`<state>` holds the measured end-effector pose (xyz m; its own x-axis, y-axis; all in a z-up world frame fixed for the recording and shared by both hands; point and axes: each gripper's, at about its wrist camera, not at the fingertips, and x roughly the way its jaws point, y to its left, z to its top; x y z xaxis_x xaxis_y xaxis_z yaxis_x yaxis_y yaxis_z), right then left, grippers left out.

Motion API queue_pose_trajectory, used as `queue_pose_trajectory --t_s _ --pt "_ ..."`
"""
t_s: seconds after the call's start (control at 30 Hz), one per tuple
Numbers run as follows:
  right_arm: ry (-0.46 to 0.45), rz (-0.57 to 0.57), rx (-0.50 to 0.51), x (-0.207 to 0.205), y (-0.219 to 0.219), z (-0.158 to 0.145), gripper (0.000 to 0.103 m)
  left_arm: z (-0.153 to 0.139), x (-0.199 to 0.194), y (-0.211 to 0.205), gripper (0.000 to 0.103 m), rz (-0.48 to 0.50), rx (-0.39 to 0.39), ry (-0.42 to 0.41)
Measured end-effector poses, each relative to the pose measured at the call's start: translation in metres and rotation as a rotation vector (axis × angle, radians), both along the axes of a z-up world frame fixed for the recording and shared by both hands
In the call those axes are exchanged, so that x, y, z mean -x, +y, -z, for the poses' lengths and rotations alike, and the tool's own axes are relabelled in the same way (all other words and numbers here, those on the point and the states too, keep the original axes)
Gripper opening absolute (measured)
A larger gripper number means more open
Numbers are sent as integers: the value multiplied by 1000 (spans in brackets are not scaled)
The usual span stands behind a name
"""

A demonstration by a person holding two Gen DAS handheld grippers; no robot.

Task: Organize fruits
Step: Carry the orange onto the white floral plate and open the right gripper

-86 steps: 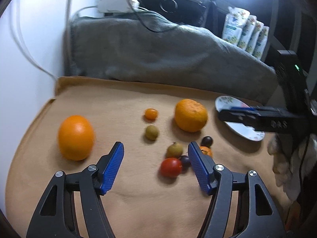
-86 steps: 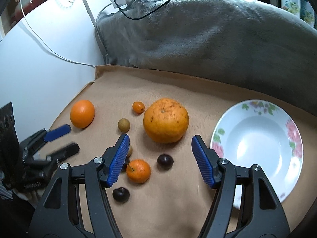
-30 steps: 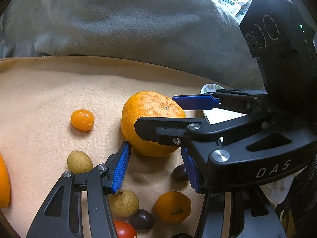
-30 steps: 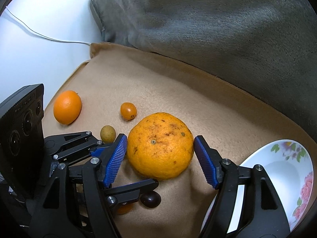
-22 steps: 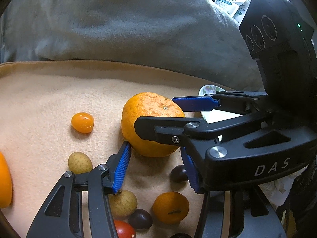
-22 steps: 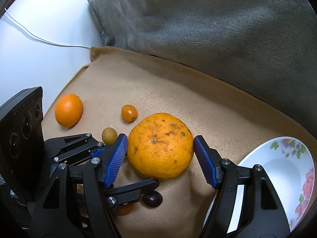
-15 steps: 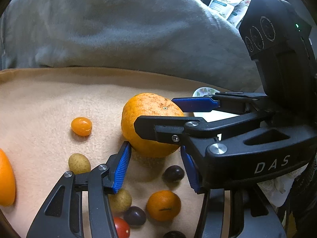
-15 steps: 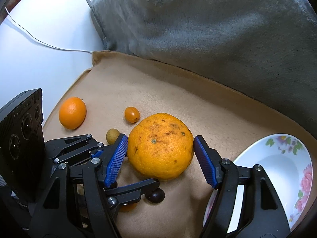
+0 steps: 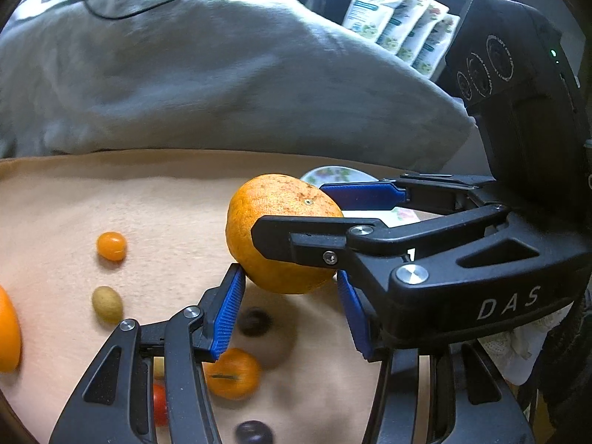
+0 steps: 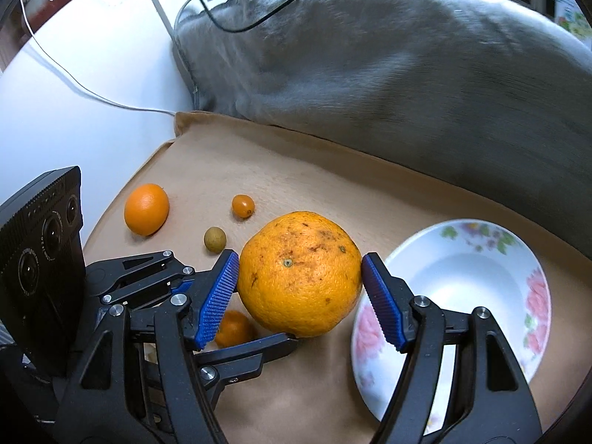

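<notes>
My right gripper (image 10: 299, 296) is shut on the large rough orange (image 10: 299, 273) and holds it above the tan cloth (image 10: 296, 170). The orange also shows in the left wrist view (image 9: 273, 218), with the right gripper's fingers (image 9: 362, 194) on it. My left gripper (image 9: 290, 314) is open just under and beside the lifted orange, with both pads around its lower part. The flowered white plate (image 10: 462, 285) lies right of the orange. Small fruits lie on the cloth: a smooth orange (image 10: 146, 209), a kumquat (image 10: 243, 205), a longan (image 10: 215, 239), a small tangerine (image 9: 231, 373).
A grey blanket (image 10: 407, 66) is heaped along the back of the cloth, with a black cable on it. A white wall with a cord stands at the left. Dark grapes (image 9: 253, 321) and a red tomato (image 9: 160, 403) lie near the left gripper. Refill pouches (image 9: 399, 22) stand behind.
The right gripper has closed on the large orange and lifted it off the cloth, toward the plate. The left gripper has stayed open and risen along with it.
</notes>
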<state>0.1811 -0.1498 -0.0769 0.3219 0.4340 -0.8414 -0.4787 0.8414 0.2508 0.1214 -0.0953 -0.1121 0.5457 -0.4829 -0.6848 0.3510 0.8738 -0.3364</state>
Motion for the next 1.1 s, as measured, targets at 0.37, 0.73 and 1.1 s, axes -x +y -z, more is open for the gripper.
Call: queue_pose_trajectory --t_s 0.37,0.73,1.1 --pt "8 65 -7 19 -41 -1 72 -1 6 -32 51 65 -7 11" --pt "35 113 -18 25 -69 6 72 3 -5 -35 51 106 -23 31" --pt "43 137 -13 25 -72 7 72 1 -15 -41 51 110 -37 45"
